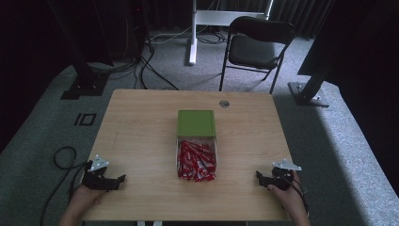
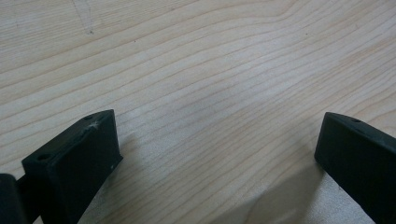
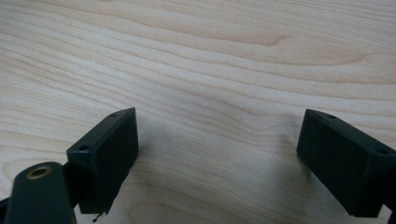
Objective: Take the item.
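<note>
A person is sitting at the near side of a wooden table [image 1: 141, 127] and is holding one gripper in each hand. The left gripper [image 1: 121, 179] is resting low over the near left corner of the table, and its tips are pointing toward the middle. In the left gripper view its two black jaws are standing wide apart, with nothing but bare wood grain between them. The right gripper [image 1: 258, 175] is resting near the right corner, also pointing inward. In the right gripper view its jaws are standing wide apart as well, and nothing is lying between them.

In the middle of the table a clear box [image 1: 196, 155] is standing, and it is full of red sachets [image 1: 195, 162]. A green lid [image 1: 196, 123] is lying flat just behind the box, touching its far edge or very near to it; I cannot tell which. Both grippers are well apart from the box, one on each side.

Behind the table a black folding chair [image 1: 256, 47] is standing on the grey carpet, and some cables [image 1: 150, 66] are running over the floor.
</note>
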`<state>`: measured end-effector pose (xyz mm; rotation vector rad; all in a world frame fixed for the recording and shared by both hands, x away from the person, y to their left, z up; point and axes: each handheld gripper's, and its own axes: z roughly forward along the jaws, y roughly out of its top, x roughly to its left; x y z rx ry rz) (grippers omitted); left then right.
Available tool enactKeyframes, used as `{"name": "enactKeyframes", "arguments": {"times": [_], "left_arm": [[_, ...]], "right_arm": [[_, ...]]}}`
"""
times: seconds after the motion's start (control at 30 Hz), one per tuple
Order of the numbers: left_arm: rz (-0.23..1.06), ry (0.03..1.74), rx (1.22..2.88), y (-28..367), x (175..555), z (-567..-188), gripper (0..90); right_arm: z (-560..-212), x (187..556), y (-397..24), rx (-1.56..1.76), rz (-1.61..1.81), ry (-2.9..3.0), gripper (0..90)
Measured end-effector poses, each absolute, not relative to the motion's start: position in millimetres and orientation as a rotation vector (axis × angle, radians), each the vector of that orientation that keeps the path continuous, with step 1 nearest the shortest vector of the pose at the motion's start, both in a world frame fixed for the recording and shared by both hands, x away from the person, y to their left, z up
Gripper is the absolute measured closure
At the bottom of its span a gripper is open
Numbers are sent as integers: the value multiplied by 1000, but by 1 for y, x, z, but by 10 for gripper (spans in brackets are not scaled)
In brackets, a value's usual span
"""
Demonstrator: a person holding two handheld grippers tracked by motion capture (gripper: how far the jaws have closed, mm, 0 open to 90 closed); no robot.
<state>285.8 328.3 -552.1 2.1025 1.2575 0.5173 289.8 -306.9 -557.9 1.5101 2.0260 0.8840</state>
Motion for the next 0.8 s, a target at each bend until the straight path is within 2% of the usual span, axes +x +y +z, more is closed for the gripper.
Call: {"name": "enactKeyframes", "arguments": {"times": [0.8], "left_arm": [[513,1246,2108,329,286,-552,7]], "right_arm": [[-558,289,-307,1519,881,2017,126]]}}
